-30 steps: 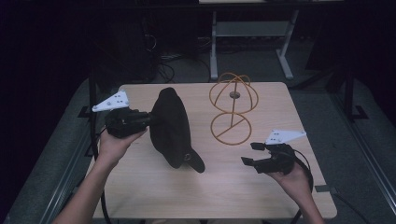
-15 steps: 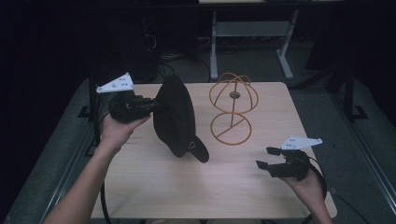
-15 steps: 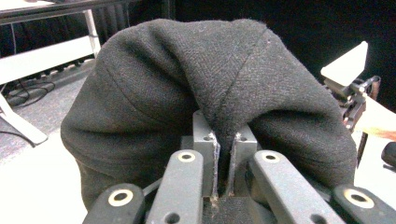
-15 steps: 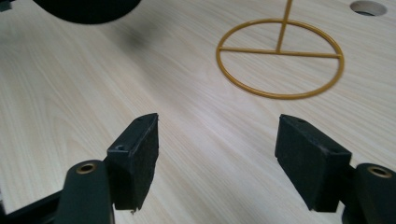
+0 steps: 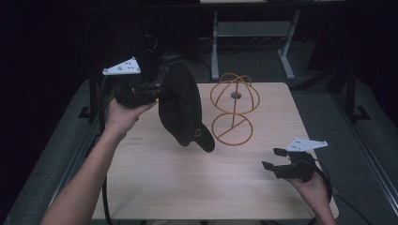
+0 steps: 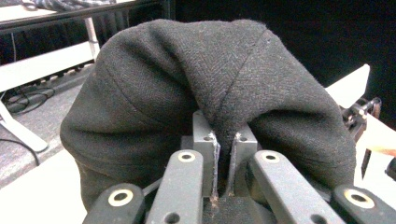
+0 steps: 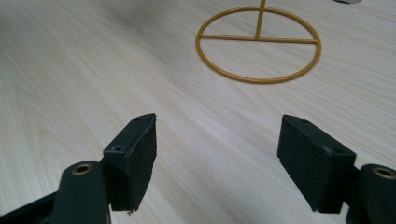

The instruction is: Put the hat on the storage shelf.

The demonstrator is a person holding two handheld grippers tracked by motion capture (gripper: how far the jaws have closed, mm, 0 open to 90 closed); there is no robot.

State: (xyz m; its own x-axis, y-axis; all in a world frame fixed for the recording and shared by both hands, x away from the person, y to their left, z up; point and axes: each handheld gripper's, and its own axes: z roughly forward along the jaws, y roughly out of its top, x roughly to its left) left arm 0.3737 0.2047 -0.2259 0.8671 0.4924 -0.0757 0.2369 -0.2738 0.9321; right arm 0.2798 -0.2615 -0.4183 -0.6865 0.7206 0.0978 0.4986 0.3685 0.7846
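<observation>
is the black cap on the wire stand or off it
Off it: the black cap hangs in the left claw, beside the gold wire stand.

The cap (image 5: 180, 105) is made of dark woven cloth, matt and slightly fuzzy, with a fine herringbone weave and stitched seams seen in the left gripper view. The stand (image 5: 233, 110) is formed of thin wire with a smooth mustard-gold coating of faint sheen. The bench (image 5: 187, 187) is faced with pale wood grain, smooth and matt. The jaws of the right gripper (image 7: 219, 154) are faced with matt black pads, and its links look like matt black plastic.
</observation>
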